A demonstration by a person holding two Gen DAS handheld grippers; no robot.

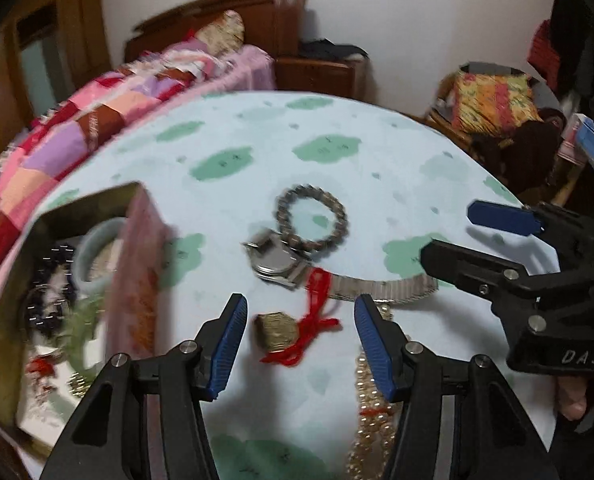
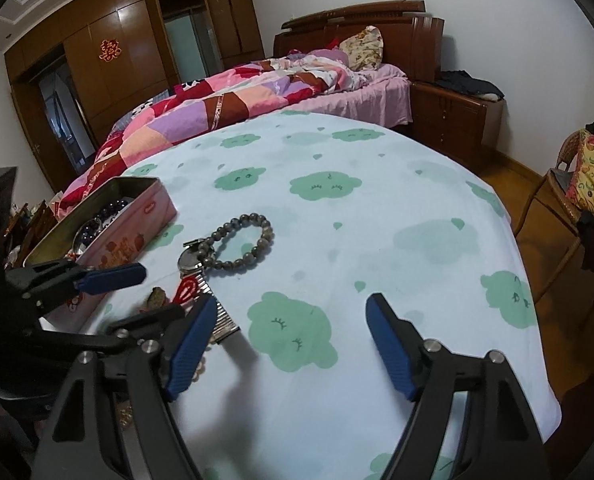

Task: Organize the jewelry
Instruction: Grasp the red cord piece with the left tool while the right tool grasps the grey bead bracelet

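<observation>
On the cloud-print tablecloth (image 1: 337, 128) lie a grey bead bracelet (image 1: 312, 216) (image 2: 239, 245), a silver watch (image 1: 281, 262) (image 2: 195, 264) with a metal strap, a gold pendant on red string (image 1: 279, 330) (image 2: 157, 298) and a pearl necklace (image 1: 371, 412). My left gripper (image 1: 301, 344) (image 2: 137, 292) is open, with its fingers on either side of the pendant. My right gripper (image 2: 289, 344) (image 1: 449, 232) is open and empty above the cloth, right of the watch strap. A pink tin box (image 1: 137, 272) (image 2: 133, 224) at the left holds dark beads (image 1: 49, 280), a jade bangle (image 1: 97, 248) and other pieces.
A bed with a patchwork quilt (image 2: 233, 96) runs behind the table. A wooden nightstand (image 2: 453, 120) stands at the back right and a wicker chair with a colourful cushion (image 2: 593, 176) at the right. The table edge curves down on the right.
</observation>
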